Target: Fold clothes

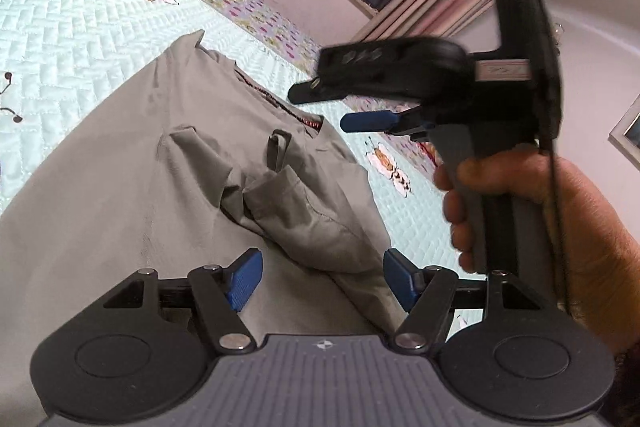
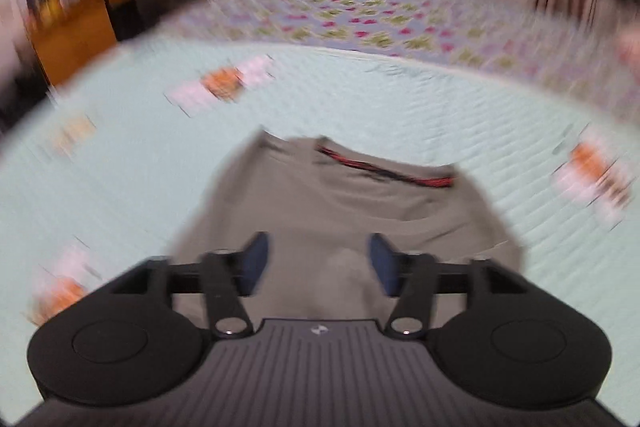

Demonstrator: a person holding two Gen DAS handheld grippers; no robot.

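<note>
The left claw (image 1: 320, 281) is spread over a bunched fold of the grey garment (image 1: 132, 195), gripping nothing. The right claw (image 2: 318, 263), blurred, is also spread and empty. The garment lies on the bed (image 1: 52, 27), probably thin, limp and light; best pinched at a hem or corner. Its lower part is cut off.

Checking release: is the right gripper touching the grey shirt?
Apart. The left wrist view shows the right gripper in the air above the grey shirt, jaws open with nothing between them.
</note>
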